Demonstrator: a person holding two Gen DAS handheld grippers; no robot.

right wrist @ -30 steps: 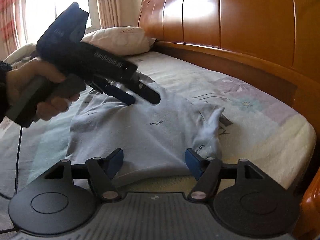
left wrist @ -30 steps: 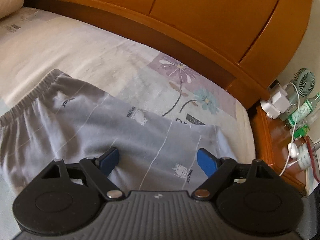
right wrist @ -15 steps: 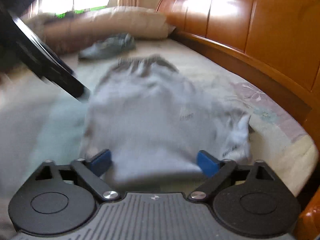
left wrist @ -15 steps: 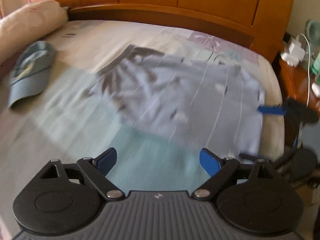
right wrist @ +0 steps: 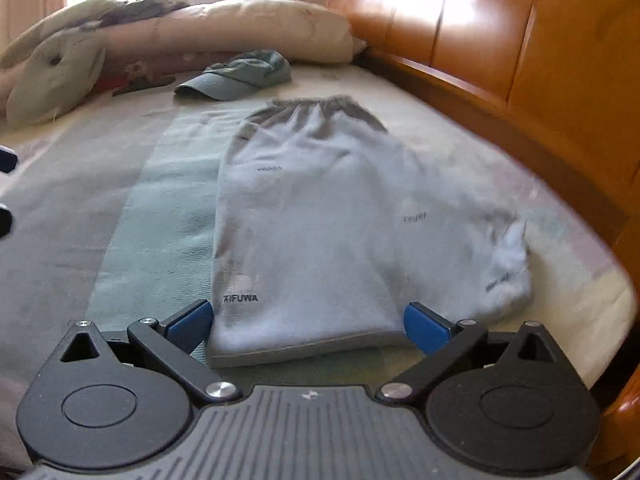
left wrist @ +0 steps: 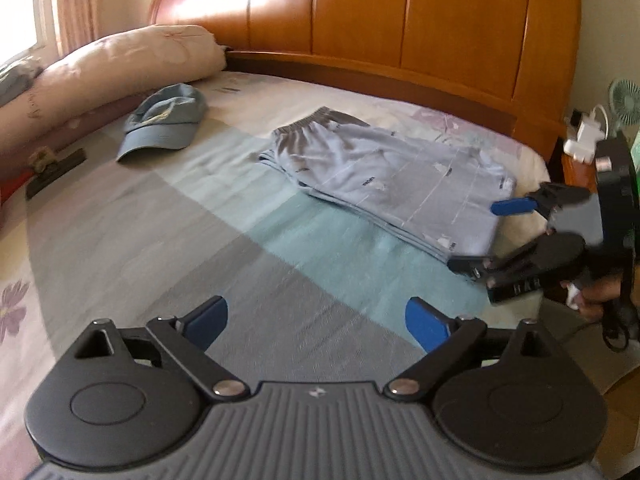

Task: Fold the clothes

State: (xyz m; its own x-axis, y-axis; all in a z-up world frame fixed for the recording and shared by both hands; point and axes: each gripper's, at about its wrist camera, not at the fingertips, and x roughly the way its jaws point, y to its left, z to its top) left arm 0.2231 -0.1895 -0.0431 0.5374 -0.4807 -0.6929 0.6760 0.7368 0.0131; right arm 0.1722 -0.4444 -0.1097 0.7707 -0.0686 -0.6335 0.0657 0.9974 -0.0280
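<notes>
Trousers (right wrist: 320, 232) folded on bed — near edge between right gripper (right wrist: 308, 324) jaws, untouched.

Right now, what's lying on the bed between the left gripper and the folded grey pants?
Nothing: in the left wrist view only bare bedsheet lies between the left gripper, its jaws opening and empty, and the folded pants. The blue cap sits off to the side.

black left gripper (left wrist: 316, 320), blue pads (left wrist: 424, 322), ribbed grey housing, silver screws.
</notes>
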